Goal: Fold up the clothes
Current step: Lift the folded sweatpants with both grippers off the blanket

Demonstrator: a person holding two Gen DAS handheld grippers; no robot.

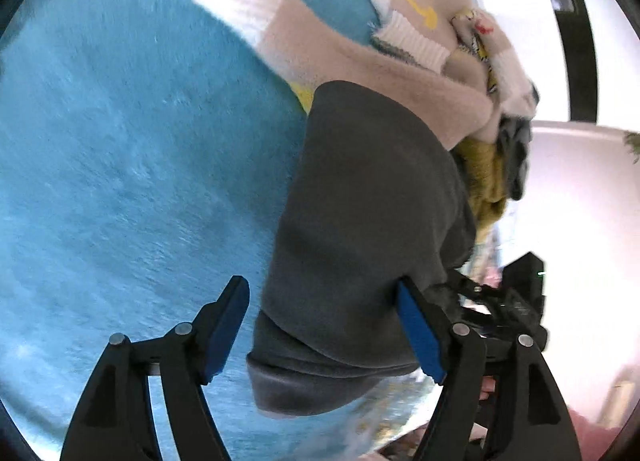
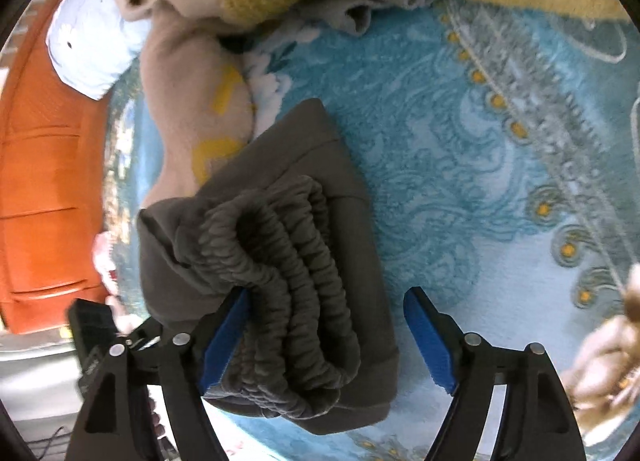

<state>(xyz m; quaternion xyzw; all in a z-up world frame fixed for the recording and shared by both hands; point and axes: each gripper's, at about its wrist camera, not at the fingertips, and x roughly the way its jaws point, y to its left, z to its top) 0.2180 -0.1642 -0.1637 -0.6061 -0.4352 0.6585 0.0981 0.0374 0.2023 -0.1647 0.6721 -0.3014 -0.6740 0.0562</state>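
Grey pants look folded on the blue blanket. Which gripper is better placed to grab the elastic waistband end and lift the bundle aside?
Right, probably. The right gripper is open with the waistband of the grey pants bunched between its fingers. The left gripper is also open but faces the smooth folded end.

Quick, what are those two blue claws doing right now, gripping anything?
Left gripper: open, holding nothing, beside the folded dark grey trousers.
Right gripper: open, straddling the trousers' gathered waistband, not clamped.

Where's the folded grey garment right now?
The grey garment lies on the blue patterned blanket, between the open right gripper fingers, beside the beige sweater.
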